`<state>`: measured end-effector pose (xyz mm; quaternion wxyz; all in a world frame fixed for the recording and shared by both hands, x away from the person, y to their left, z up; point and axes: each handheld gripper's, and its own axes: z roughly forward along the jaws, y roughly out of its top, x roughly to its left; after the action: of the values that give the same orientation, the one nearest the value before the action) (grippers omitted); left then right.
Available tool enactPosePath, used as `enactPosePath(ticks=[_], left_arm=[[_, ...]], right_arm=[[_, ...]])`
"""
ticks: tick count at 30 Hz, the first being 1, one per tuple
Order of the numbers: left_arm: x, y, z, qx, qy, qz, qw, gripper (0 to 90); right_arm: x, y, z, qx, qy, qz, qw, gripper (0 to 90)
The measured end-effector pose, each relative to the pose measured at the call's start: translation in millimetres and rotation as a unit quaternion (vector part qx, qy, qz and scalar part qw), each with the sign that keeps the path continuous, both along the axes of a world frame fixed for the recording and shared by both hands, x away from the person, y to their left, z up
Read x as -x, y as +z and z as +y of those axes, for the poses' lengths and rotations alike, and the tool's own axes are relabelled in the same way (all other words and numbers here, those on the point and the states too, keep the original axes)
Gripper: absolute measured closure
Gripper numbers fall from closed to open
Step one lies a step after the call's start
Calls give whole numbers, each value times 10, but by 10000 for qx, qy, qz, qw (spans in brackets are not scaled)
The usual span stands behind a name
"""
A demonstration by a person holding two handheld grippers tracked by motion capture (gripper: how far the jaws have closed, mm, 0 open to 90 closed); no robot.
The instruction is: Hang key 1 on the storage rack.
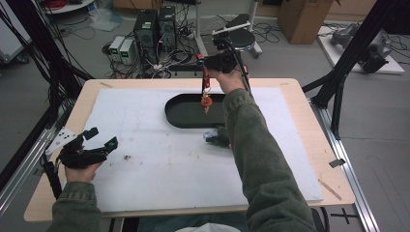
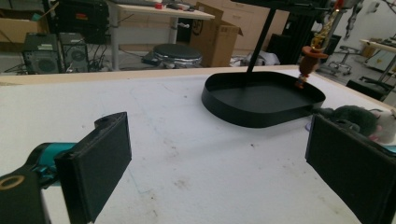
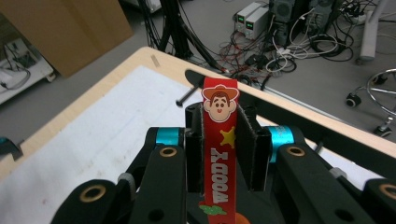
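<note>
The right gripper point(image 1: 205, 62) pinches a red strap point(image 3: 218, 154) between its 2 black jaws, high over the far side of the bench point(image 1: 300, 94). A small orange toy point(image 1: 206, 101) hangs from the strap, just above the black tray point(image 1: 181, 116). The left gripper point(image 1: 99, 140) rests near the left edge of the white mat point(image 1: 159, 159) with its jaws spread wide, holding nothing. A grey furry toy point(image 2: 357, 116) lies beside the tray.
</note>
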<state>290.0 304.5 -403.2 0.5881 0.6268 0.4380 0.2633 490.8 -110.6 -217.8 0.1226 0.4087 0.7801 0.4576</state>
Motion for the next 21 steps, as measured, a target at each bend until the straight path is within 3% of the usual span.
enactPosePath(ticks=[6, 10, 16, 18, 21], left_arm=[[-10, 6, -22, 2, -63, -6, 10000, 73], [-10, 7, -42, 0, -80, 6, 10000, 73], [-3, 6, -41, 37, -58, 10, 10000, 73], [-14, 2, -31, 56, -42, 31, 10000, 73], [-15, 6, -25, 105, 1, -13, 9999, 73]], right_arm=[[-115, 47, 162, 56, -75, 52, 9999, 750], [-213, 74, 206, 186, -64, -70, 9998, 749], [-388, 39, 156, -28, -389, -43, 9992, 749], [-418, 10, 154, -240, -332, -32, 9992, 748], [-439, -3, 194, -301, -331, -159, 9989, 748]])
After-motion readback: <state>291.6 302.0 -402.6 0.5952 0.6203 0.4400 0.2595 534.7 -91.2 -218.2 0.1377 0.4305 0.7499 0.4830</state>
